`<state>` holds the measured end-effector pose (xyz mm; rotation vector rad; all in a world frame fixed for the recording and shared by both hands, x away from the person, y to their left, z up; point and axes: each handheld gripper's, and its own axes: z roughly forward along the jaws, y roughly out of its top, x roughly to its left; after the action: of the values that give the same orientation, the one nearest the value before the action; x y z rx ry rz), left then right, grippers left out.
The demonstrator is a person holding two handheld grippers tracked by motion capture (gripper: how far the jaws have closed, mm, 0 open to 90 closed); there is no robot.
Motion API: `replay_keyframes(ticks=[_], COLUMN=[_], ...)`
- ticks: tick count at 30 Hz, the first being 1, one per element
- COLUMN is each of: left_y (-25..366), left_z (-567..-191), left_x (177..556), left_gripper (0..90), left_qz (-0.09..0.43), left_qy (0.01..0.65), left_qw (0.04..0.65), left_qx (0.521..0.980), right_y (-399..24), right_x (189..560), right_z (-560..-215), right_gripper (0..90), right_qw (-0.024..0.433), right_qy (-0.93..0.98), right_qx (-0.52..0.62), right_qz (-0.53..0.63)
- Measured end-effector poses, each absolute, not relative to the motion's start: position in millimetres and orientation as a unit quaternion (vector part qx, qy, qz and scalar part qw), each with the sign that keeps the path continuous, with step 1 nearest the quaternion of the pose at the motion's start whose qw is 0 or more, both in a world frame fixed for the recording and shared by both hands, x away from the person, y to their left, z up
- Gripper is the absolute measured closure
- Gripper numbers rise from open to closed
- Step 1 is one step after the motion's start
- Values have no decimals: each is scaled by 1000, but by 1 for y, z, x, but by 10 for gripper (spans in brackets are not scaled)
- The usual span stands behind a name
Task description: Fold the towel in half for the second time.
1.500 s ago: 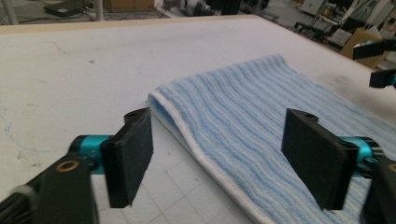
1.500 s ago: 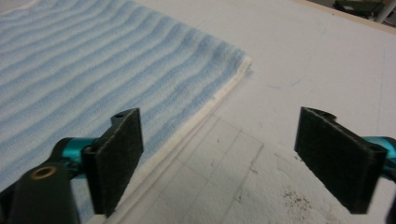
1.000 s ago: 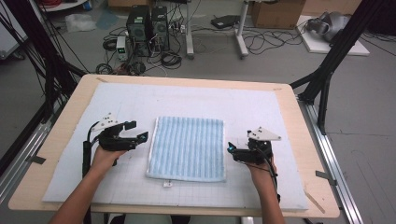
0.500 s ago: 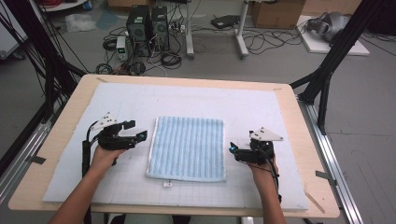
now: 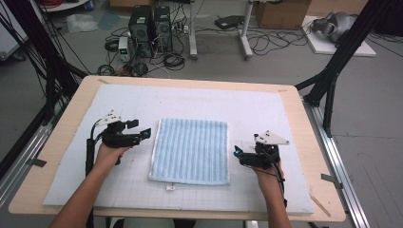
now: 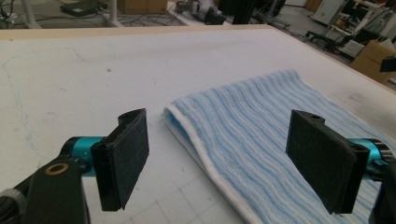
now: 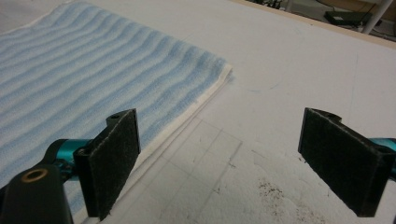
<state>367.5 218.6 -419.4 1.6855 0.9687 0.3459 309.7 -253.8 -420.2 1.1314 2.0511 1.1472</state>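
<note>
A blue and white striped towel lies folded flat in the middle of the white mat. My left gripper hovers just off the towel's left edge, open, with nothing between its jaws. In the left gripper view the towel runs between and ahead of the pads. My right gripper sits just off the towel's right edge, open and empty too. The right gripper view shows the towel's white hem passing by the left pad.
The mat covers a wooden table with bare wood along its edges. A small white tag pokes out at the towel's near edge. Computer towers, cables and black frame legs stand on the floor beyond the table.
</note>
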Motion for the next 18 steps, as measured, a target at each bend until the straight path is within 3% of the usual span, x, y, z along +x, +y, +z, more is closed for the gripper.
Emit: replay_keyframes(ticks=[4,7,10,18], left_y=[211,203,194,179], left_z=[-415,-413,-413,-422], left_x=[385,399,409,434], left_gripper=[262,264,325,323], left_qz=[140,145,153,163], left_qy=[434,421,396,410], left_qw=[533,526,523,476], left_qx=[713,724,739,761], right_y=[-252,-249,-249,-249], right_x=[310,309,309,310], right_z=[-420,-421,-421,-422], right_gripper=[121,121,121,121], right_qw=[263,258,257,255], right_qy=[762,766,768,770], right_qx=[415,412,409,408], right_qz=[423,421,421,419])
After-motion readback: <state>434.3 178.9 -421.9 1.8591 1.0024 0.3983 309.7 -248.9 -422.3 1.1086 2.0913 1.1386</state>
